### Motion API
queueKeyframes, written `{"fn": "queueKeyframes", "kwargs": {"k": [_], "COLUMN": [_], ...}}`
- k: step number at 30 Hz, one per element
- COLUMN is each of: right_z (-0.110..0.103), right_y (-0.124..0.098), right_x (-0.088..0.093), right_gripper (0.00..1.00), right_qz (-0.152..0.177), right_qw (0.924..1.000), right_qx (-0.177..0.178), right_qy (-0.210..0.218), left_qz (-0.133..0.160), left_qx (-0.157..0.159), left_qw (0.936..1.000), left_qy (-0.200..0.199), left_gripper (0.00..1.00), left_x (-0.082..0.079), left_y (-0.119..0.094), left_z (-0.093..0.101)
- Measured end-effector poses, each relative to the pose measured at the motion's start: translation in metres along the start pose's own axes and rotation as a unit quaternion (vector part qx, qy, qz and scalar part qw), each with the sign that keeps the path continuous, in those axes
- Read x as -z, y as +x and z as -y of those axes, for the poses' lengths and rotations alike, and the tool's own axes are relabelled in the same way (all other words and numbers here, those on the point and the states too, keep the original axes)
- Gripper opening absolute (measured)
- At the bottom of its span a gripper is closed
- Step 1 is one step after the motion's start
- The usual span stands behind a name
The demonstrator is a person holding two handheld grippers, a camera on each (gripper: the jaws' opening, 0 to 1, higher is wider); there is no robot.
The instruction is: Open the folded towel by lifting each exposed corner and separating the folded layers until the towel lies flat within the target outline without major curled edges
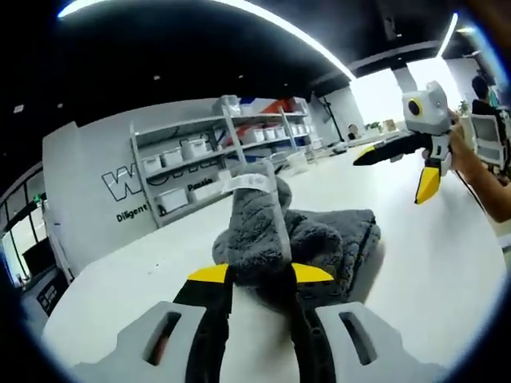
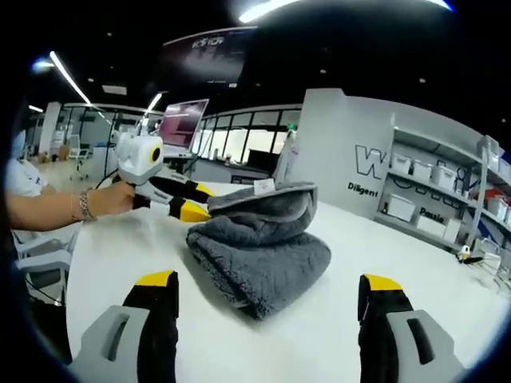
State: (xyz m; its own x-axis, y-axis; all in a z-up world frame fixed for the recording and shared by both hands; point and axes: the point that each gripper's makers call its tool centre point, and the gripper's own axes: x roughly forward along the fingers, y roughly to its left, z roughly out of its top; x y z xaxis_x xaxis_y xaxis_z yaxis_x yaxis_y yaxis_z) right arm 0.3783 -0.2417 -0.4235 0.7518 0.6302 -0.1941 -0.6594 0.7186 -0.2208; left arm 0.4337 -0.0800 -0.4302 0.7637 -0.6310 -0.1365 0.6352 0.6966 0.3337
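Observation:
A folded grey towel (image 1: 335, 239) lies on the white table (image 1: 431, 271). My left gripper (image 1: 260, 274) is shut on its top layer, and that flap rises toward the camera with a white label (image 1: 247, 182) at its top. In the right gripper view, the left gripper (image 2: 198, 203) comes in from the left and pinches the top layer's edge above the towel (image 2: 263, 259), with the label (image 2: 263, 185) standing up. My right gripper (image 2: 268, 281) is wide open on the near side of the towel, apart from it. It also hangs open over the table (image 1: 389, 179), held by a hand.
Shelves with white bins (image 1: 200, 155) stand against a grey wall behind the table. A person's forearm (image 1: 487, 179) reaches in at the right. Bare table top (image 2: 120, 247) surrounds the towel. A laptop screen (image 2: 182, 121) glows further back.

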Motion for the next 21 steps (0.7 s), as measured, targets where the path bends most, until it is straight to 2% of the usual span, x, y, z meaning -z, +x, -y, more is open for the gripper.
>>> {"fn": "queueKeyframes", "kwargs": {"k": [3, 5, 7, 16, 21], "right_z": [0.002, 0.003, 0.004, 0.005, 0.003], "right_y": [0.000, 0.000, 0.000, 0.001, 0.000], "right_x": [0.001, 0.001, 0.001, 0.002, 0.001], "right_gripper": [0.93, 0.93, 0.92, 0.91, 0.91], "right_qz": [0.001, 0.002, 0.002, -0.002, -0.001], "right_qw": [1.0000, 1.0000, 1.0000, 1.0000, 1.0000], "right_qx": [0.001, 0.002, 0.002, 0.002, 0.003], "right_qy": [0.003, 0.003, 0.004, 0.001, 0.000], "left_qz": [-0.003, 0.002, 0.001, 0.008, 0.015], "left_qx": [-0.004, 0.002, 0.001, -0.002, 0.000], "left_qw": [0.9999, 0.9999, 0.9998, 0.9989, 0.9991], "left_qy": [0.012, 0.010, 0.018, 0.045, 0.040], "left_gripper": [0.12, 0.10, 0.03, 0.02, 0.02], "left_x": [0.000, -0.003, -0.004, -0.011, -0.015], "left_y": [0.000, -0.001, -0.002, -0.008, -0.011], "left_z": [0.000, 0.003, 0.004, 0.008, 0.008]}}
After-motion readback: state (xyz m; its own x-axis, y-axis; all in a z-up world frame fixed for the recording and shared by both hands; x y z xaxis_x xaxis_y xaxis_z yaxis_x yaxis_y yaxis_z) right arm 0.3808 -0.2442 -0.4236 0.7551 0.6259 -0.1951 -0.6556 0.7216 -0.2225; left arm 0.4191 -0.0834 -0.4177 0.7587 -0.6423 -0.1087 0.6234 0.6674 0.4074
